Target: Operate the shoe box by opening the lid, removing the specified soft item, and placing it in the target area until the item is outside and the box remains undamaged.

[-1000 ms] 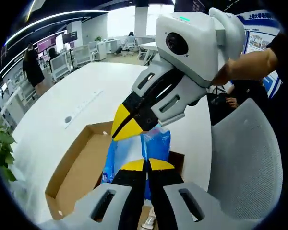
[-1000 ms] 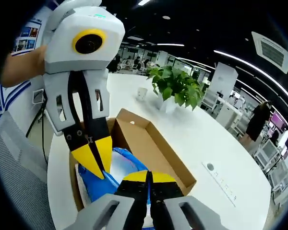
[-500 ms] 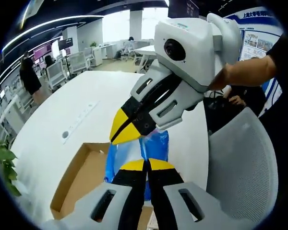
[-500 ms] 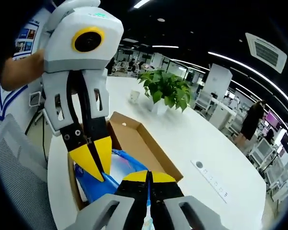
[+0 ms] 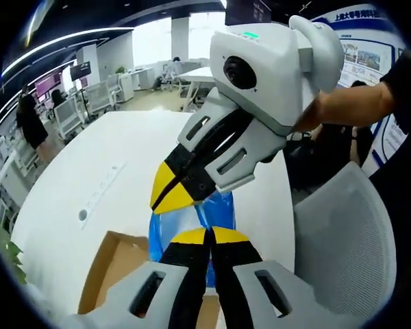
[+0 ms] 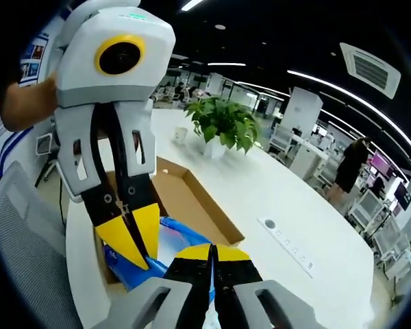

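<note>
The soft item is a blue plastic-wrapped bundle (image 5: 220, 208), hanging above the open cardboard shoe box (image 5: 114, 264). My left gripper (image 5: 207, 235) is shut on its lower part. My right gripper (image 5: 166, 195) comes in from the upper right and is shut on the bundle's top edge. In the right gripper view, my right gripper (image 6: 211, 251) clamps the blue bundle (image 6: 175, 236), and my left gripper (image 6: 138, 247) pinches it from the left. The shoe box (image 6: 192, 197) lies open below, and the bundle hides part of its inside.
The box rests near the edge of a long white table (image 6: 294, 205) with a power strip (image 6: 286, 240), a potted plant (image 6: 222, 125) and a white cup (image 6: 181, 135). A grey mesh chair (image 5: 342, 236) stands beside the table. People and desks stand far behind.
Both grippers have risen with the blue bundle between them. The box has dropped lower in both views and looks smaller.
</note>
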`<state>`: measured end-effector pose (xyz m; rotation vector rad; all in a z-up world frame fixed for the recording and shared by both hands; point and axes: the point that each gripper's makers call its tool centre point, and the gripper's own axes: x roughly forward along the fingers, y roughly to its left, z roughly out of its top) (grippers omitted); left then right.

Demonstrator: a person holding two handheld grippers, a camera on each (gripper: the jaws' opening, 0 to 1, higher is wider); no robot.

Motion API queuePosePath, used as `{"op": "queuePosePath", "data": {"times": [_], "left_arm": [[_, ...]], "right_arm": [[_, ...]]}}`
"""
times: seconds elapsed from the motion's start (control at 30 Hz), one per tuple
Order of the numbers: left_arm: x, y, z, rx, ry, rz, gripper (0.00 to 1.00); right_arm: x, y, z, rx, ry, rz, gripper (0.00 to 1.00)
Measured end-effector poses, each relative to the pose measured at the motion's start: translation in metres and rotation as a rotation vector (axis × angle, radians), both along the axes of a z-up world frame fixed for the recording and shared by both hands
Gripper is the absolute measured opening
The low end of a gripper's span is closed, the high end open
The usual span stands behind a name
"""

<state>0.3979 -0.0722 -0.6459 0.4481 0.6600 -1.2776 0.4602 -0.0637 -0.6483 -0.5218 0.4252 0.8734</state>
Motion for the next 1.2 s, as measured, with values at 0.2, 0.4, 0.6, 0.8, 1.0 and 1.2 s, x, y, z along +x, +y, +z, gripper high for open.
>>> {"op": "queuePosePath", "data": {"times": [0.2,0.4,0.6,0.8,1.0,1.2], "left_arm": [[0.002,-0.021,-0.002,-0.013,0.012,-0.012,0.0],[0.002,-0.04,-0.008,-0.017,0.021,-0.035,0.0],[0.001,-0.056,-0.014,-0.021,0.036,-0.052,0.0],[0.001,-0.073,-0.021,-0.016,0.045,-0.07,0.0],[0.005,-0.089,-0.029,-0.011,0.055,-0.084,0.0],[0.007,-0.104,-0.035,-0.014,0.081,-0.095,0.0]], "right_arm": [[0.002,-0.022,-0.002,-0.003,0.008,-0.032,0.0],[0.001,-0.042,-0.008,-0.012,0.019,-0.063,0.0],[0.001,-0.06,-0.015,-0.019,0.03,-0.089,0.0],[0.001,-0.079,-0.023,-0.033,0.04,-0.117,0.0],[0.002,-0.097,-0.03,-0.039,0.049,-0.148,0.0],[0.003,-0.114,-0.036,-0.038,0.06,-0.179,0.0]]}}
